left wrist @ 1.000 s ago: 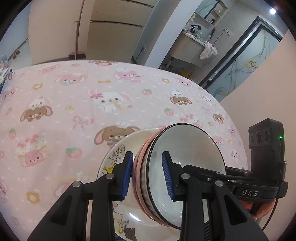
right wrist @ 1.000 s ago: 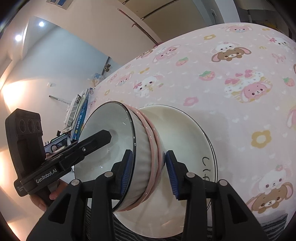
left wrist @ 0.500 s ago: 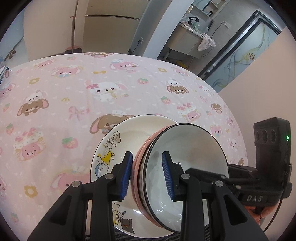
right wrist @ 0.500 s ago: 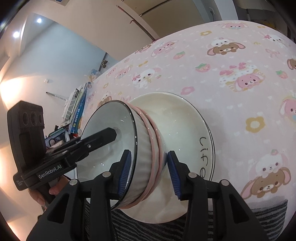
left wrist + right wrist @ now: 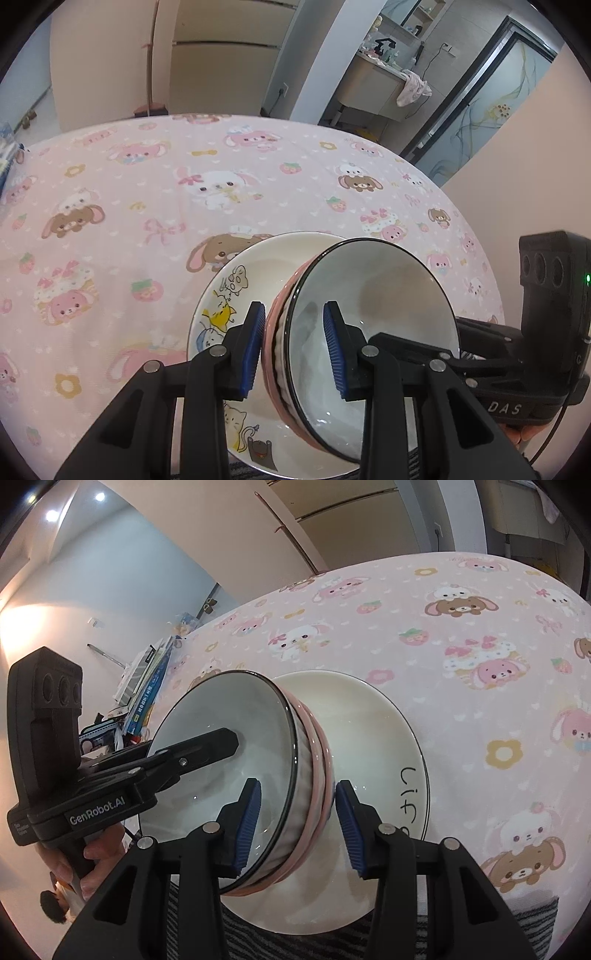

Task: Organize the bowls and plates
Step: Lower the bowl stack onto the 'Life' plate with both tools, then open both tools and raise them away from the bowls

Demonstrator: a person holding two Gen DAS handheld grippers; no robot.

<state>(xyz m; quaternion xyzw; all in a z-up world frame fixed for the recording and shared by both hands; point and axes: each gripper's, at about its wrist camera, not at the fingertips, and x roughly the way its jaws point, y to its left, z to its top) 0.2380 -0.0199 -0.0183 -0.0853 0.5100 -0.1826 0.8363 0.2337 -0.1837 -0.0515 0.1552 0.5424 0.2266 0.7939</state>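
A nested stack of bowls (image 5: pixel 369 317), a white black-rimmed bowl inside pink ones, sits on a white cartoon-cat plate (image 5: pixel 229 295) at the near edge of the table. My left gripper (image 5: pixel 295 350) is shut on the stack's rim, one pad inside, one outside. My right gripper (image 5: pixel 297 827) is shut on the opposite rim of the same bowl stack (image 5: pixel 258 746), over the plate (image 5: pixel 369 716). Each gripper's body shows in the other's view.
A table with a pink bunny-print cloth (image 5: pixel 147 192) stretches ahead. Books and clutter (image 5: pixel 147 686) lie past its left edge. A grey striped cloth (image 5: pixel 314 941) shows under the plate's near rim. A cabinet and doorway stand behind.
Both grippers, still holding the stack, have drawn back and up a little; more of the plate shows under the bowls. The grip is unchanged.
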